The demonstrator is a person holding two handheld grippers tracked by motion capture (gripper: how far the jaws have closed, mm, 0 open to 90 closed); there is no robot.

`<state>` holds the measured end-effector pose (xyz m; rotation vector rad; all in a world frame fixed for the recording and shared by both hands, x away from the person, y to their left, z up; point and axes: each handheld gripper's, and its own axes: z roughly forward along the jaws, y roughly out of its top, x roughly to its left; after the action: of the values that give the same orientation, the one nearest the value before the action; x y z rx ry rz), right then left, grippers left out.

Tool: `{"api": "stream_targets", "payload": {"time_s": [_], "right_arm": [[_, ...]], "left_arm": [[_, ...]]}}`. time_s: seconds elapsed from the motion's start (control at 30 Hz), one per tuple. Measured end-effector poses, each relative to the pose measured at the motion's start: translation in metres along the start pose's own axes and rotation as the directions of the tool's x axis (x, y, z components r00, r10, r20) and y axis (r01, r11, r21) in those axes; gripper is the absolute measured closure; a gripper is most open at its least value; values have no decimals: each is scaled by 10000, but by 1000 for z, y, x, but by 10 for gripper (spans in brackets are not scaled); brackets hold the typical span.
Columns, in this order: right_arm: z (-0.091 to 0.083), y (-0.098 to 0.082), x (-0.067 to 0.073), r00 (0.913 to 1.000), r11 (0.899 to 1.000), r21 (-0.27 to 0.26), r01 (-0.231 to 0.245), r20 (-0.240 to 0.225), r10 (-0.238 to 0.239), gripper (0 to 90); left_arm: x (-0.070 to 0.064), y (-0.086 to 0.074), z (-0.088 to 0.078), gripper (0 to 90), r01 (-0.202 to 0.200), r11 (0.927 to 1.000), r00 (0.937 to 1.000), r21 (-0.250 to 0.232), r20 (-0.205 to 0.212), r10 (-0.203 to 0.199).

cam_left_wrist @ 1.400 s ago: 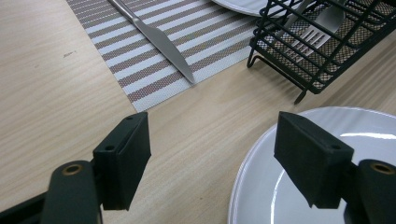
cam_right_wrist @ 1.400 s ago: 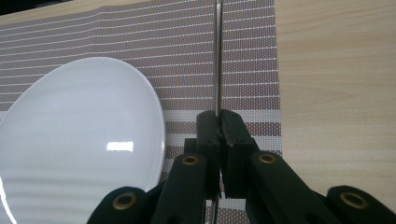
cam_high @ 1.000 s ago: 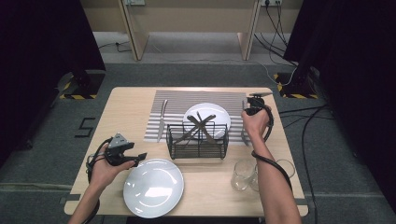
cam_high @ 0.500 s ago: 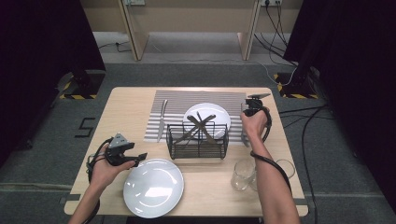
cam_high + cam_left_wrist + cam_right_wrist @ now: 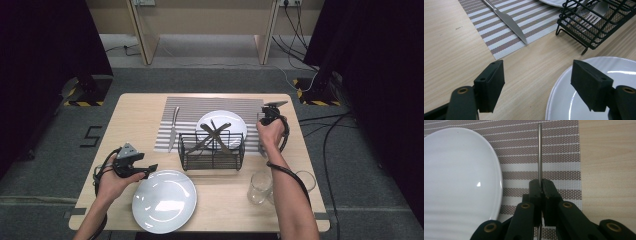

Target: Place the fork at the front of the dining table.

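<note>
the right gripper (image 5: pixel 541 186) is clamping a thin metal utensil (image 5: pixel 540 152), its long axis running straight ahead over the striped placemat (image 5: pixel 564 150); the left gripper (image 5: pixel 537 85) is gaping empty.

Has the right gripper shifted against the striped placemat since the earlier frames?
No. The right gripper sits at the striped placemat's right edge beside the plate, as before.

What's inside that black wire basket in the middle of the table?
The black wire basket holds cutlery: crossed handles and a fork's tines show through the mesh. How many pieces lie there I cannot tell; the wires cover them.
</note>
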<state>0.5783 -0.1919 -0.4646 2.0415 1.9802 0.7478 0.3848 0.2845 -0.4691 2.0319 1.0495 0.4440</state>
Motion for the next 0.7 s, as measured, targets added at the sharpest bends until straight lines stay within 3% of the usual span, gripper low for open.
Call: {"api": "stream_targets", "payload": {"time_s": [0.7], "right_arm": [[13,-1,-3,9996,9985,520,-171,219,159,869]], "left_arm": [[0,-1,1,267,-8,10000,10000,63,15,8]]}}
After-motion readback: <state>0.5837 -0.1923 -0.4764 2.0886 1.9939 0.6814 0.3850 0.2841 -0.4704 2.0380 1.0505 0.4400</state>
